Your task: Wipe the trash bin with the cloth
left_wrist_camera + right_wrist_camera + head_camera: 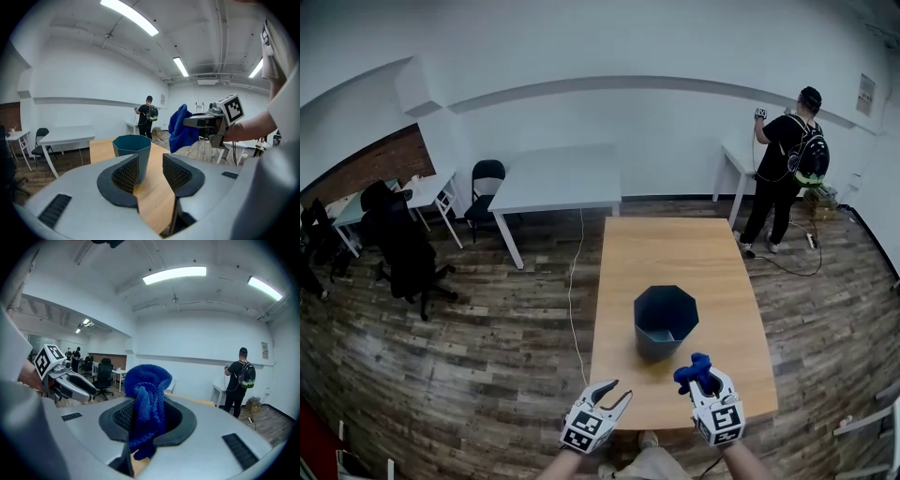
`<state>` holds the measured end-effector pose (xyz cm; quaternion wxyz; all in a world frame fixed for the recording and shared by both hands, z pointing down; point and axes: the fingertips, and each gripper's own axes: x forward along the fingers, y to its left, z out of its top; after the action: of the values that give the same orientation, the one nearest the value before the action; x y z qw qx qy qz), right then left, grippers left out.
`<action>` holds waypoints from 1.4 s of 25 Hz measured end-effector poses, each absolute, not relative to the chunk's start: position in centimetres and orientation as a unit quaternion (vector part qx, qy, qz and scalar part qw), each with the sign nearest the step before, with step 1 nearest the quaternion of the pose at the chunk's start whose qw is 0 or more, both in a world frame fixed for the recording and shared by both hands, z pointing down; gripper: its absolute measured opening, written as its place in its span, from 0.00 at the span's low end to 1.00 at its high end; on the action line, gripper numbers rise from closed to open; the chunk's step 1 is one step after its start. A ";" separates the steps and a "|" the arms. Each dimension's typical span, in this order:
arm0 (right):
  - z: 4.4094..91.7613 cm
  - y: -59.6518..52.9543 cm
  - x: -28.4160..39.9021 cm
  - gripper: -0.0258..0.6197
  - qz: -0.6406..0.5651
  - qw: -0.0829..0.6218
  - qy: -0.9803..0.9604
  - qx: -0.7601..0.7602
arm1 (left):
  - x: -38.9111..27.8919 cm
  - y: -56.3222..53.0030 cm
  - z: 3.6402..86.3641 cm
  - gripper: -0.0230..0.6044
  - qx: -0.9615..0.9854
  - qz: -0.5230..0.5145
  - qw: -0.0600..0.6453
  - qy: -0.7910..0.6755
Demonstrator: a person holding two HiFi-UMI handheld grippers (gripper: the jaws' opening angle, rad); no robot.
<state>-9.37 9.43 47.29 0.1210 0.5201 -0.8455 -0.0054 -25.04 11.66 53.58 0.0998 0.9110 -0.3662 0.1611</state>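
A dark teal trash bin (pixel 665 321) stands upright and open-topped on the wooden table (pixel 694 258); the left gripper view shows the same trash bin (pixel 131 153) just beyond its jaws. My left gripper (pixel 613 397) hovers at the table's near edge, left of the bin, open with nothing between its fingers. My right gripper (pixel 699 381) is over the near edge in front of the bin, shut on a bunched blue cloth (pixel 693 372). That cloth (pixel 146 401) fills the jaws in the right gripper view, and the cloth (pixel 182 129) also shows to the right in the left gripper view.
A white table (pixel 555 180) and black chairs (pixel 405 251) stand at the back left. A person (pixel 786 167) with a backpack stands at the far right wall by another white table. A cable (pixel 575 300) runs across the wood floor left of the wooden table.
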 end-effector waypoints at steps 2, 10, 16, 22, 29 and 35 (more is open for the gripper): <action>47.2 10.7 -9.7 0.17 -0.004 0.118 -0.843 0.525 | -25.6 12.7 53.5 0.31 0.911 0.163 0.100 -0.365; 46.6 14.5 -10.4 0.17 -0.007 0.091 -0.844 0.528 | -26.0 16.4 54.0 0.31 0.915 0.173 0.091 -0.353; 47.2 16.9 -10.0 0.17 -0.004 0.084 -0.851 0.518 | -24.5 17.9 54.3 0.31 0.915 0.176 0.088 -0.353; 46.7 18.6 -7.4 0.17 0.012 0.078 -0.857 0.509 | -21.7 18.6 53.6 0.31 0.909 0.178 0.098 -0.363; 47.0 21.9 -4.6 0.17 0.023 0.083 -0.869 0.487 | -18.7 21.3 54.1 0.31 0.903 0.181 0.108 -0.374; 48.9 24.7 -2.6 0.17 0.031 0.099 -0.875 0.473 | -16.9 24.6 55.5 0.31 0.897 0.201 0.114 -0.376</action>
<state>-2.57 24.66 48.88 0.0992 0.4730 -0.8749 0.0306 -16.89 24.61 55.51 0.1142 0.8971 -0.3763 0.2014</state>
